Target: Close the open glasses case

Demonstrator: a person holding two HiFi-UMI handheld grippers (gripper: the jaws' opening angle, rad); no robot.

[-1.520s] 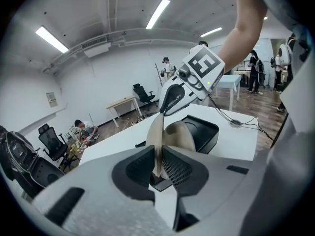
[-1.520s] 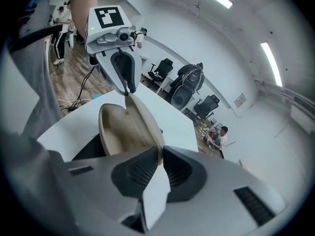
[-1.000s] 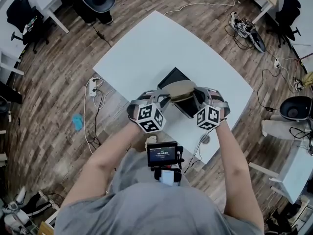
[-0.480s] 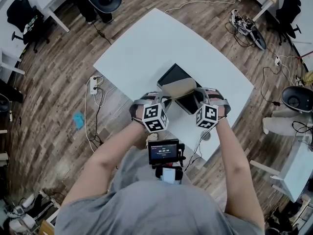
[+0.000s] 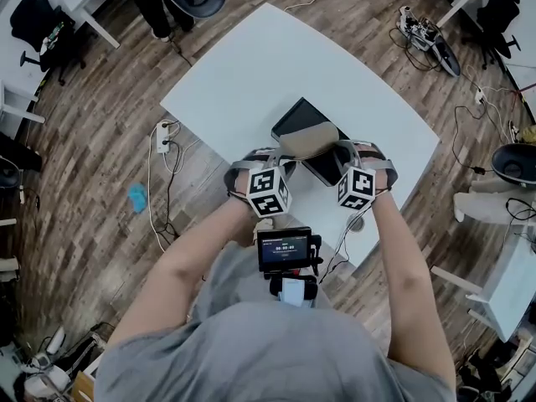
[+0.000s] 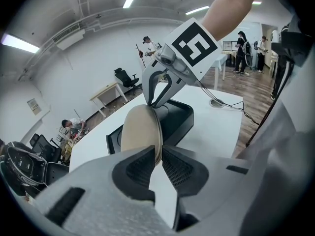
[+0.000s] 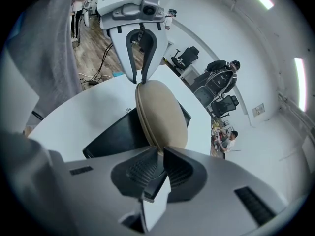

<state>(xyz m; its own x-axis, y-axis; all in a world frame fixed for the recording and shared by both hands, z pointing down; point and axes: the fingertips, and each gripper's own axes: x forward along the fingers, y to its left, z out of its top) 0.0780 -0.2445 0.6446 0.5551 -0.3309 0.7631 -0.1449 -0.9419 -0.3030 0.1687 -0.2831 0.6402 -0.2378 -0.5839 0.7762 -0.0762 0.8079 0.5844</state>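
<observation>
A beige oval glasses case [image 5: 311, 141] hangs just above a black tray [image 5: 295, 117] on the white table [image 5: 251, 74]. Its two shells lie together, with only a thin seam showing. My left gripper [image 5: 280, 159] is shut on the case's left end and my right gripper [image 5: 342, 151] is shut on its right end. In the left gripper view the pads [image 6: 140, 168] pinch the case [image 6: 140, 132], and the right gripper [image 6: 156, 95] holds the far end. In the right gripper view the case [image 7: 162, 112] sits between the pads [image 7: 142, 168], with the left gripper [image 7: 140, 77] opposite.
The black tray [image 7: 110, 134] lies under the case near the table's near edge. A round cable port [image 5: 356, 223] with a cord sits at the front right of the table. A power strip [image 5: 162, 138] and cables lie on the wood floor at the left.
Both grippers have sunk a little with the case, which now hangs closer over the black tray. The grips are unchanged.
</observation>
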